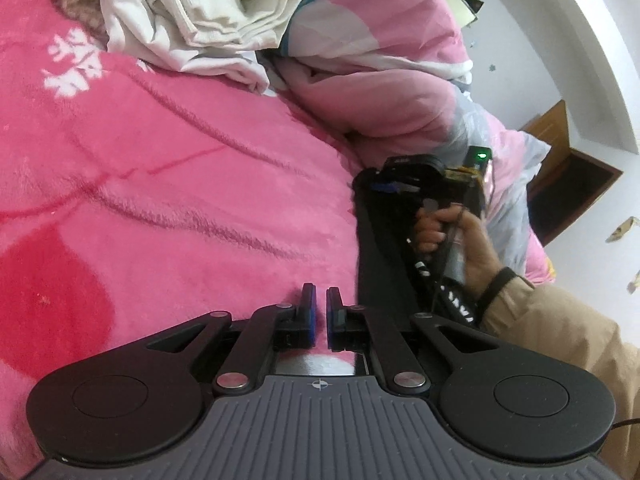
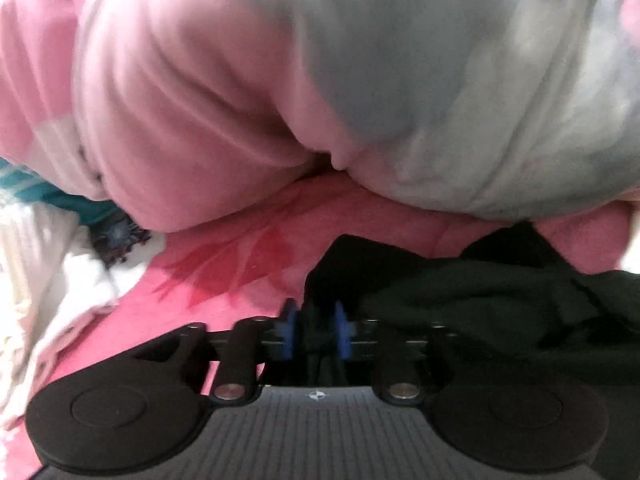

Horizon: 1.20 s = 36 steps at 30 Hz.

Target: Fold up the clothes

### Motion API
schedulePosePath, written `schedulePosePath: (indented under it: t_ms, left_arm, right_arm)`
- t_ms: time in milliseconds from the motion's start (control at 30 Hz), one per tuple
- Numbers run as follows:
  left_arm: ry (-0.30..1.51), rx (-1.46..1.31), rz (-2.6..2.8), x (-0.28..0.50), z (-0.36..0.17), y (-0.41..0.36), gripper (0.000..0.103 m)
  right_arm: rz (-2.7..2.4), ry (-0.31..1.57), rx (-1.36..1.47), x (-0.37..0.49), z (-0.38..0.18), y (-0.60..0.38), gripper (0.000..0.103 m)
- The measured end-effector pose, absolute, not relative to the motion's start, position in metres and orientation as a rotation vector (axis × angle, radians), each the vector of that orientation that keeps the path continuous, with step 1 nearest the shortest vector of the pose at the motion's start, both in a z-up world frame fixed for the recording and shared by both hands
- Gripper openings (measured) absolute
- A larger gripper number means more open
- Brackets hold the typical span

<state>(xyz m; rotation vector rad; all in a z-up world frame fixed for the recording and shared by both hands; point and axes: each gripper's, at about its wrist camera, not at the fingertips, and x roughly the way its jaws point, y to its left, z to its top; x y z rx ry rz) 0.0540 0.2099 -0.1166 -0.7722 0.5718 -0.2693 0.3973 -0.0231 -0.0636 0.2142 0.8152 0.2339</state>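
Note:
A black garment (image 1: 378, 248) hangs down at the right of the pink bed blanket (image 1: 160, 184); in the right wrist view it (image 2: 480, 300) bunches on the blanket below the duvet. My right gripper (image 2: 316, 326) is shut on a fold of it; the right gripper also shows from outside in the left wrist view (image 1: 420, 184), held in a hand. My left gripper (image 1: 321, 308) is shut and empty, just left of the hanging black cloth, over the blanket.
A heap of white and cream clothes (image 1: 192, 20) lies at the far side of the bed. A pink and grey duvet (image 1: 380, 64) is bunched at the right and fills the right wrist view (image 2: 320, 80). A wooden door (image 1: 560, 160) stands beyond.

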Motion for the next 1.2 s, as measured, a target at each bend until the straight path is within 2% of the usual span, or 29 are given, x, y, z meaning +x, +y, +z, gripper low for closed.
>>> schedulePosePath:
  t_ms: [33,67,200,367,433,467,567,633,700,767,867,1000,1200]
  left_arm:
    - [0.569,-0.774,-0.270,0.056,-0.117,0.210,0.004]
    - [0.566,-0.777,-0.271,0.057,-0.117,0.209,0.005]
    - [0.553,-0.785,-0.295,0.055,-0.115,0.209,0.010]
    - [0.580,-0.741,-0.375,0.050,-0.108,0.195,0.043]
    - [0.598,-0.694,-0.395,0.047,-0.104,0.186,0.052]
    - [0.607,-0.670,-0.406,0.045,-0.102,0.182,0.055]
    - [0.635,-0.574,-0.392,0.040,-0.097,0.168,0.057]
    - [0.639,-0.522,-0.367,0.036,-0.097,0.160,0.056]
    - [0.639,-0.476,-0.336,0.033,-0.097,0.153,0.050]
    - [0.650,-0.433,-0.305,0.032,-0.097,0.148,0.019]
    - [0.675,-0.438,-0.285,0.032,-0.094,0.150,0.006]
    - [0.678,-0.460,-0.255,0.027,-0.079,0.166,0.004]
    - [0.679,-0.427,-0.135,0.016,-0.059,0.198,0.004]
  right_arm:
    - [0.218,0.814,0.218,0.389,-0.053,-0.028,0.041]
    - [0.207,0.809,0.223,0.379,-0.045,-0.034,0.044]
    - [0.234,0.777,0.328,0.317,-0.006,-0.083,0.044]
    - [0.236,0.740,0.556,0.211,0.027,-0.175,0.045]
    - [0.220,0.737,0.639,0.167,0.036,-0.211,0.045]
    - [0.204,0.735,0.667,0.146,0.037,-0.224,0.045]
    - [0.120,0.719,0.711,0.074,0.033,-0.267,0.046]
    - [0.039,0.704,0.784,0.025,0.019,-0.293,0.046]
    - [-0.016,0.693,0.881,-0.012,-0.003,-0.313,0.046]
    - [-0.067,0.682,0.980,-0.049,-0.028,-0.328,0.047]
    - [-0.088,0.650,1.087,-0.086,-0.058,-0.340,0.047]
    - [-0.081,0.624,1.092,-0.094,-0.070,-0.339,0.047]
    - [-0.011,0.624,0.886,-0.069,-0.055,-0.321,0.047]
